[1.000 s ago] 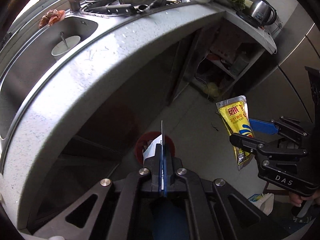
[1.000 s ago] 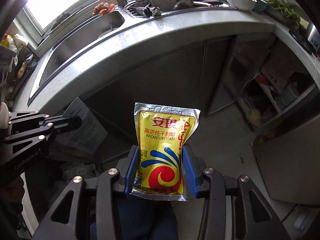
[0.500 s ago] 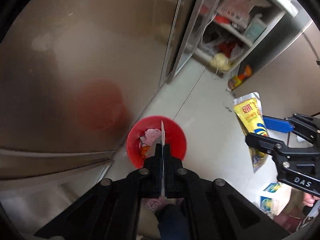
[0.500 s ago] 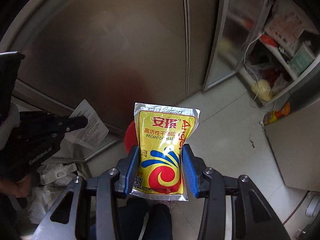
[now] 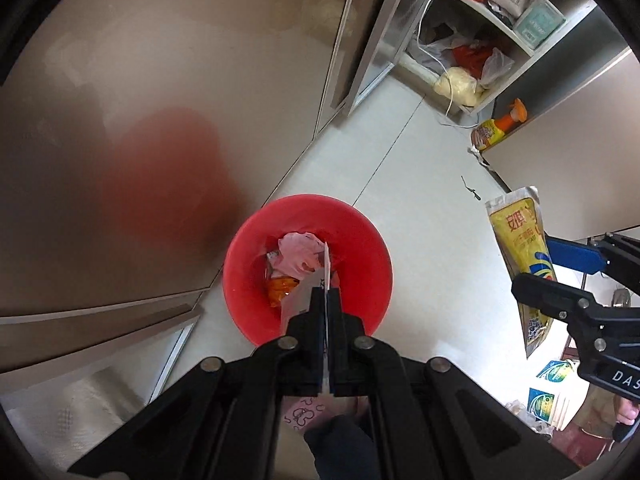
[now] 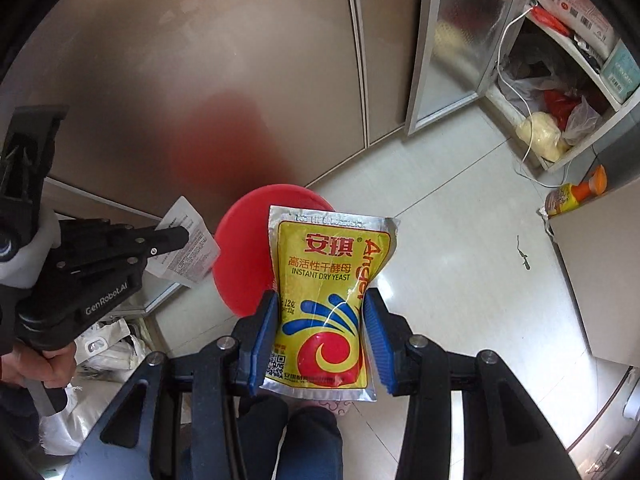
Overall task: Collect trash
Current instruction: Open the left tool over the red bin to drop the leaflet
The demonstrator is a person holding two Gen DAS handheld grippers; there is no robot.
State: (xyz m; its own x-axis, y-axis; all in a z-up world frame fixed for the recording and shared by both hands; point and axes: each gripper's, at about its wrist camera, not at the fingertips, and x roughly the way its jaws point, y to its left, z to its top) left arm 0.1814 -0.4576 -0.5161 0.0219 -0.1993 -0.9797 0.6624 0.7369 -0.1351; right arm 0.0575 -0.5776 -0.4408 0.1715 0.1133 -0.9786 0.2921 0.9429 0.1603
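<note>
A yellow yeast packet is pinched between the 2 blue pads of the right hand-held gripper. The packet is held upright, above the floor. A thin white paper is pinched edge-on in the left hand-held gripper, whose fingers are pressed together on it. In the right wrist view the same paper is seen flat, with small print on it. Just below and past the paper, a red bin is seen on the floor. Pink and orange trash is lying inside it. The bin is placed close to a shiny metal cabinet. Farther away, an orange bottle is lying on the floor, beside open shelves filled with bags.
</note>
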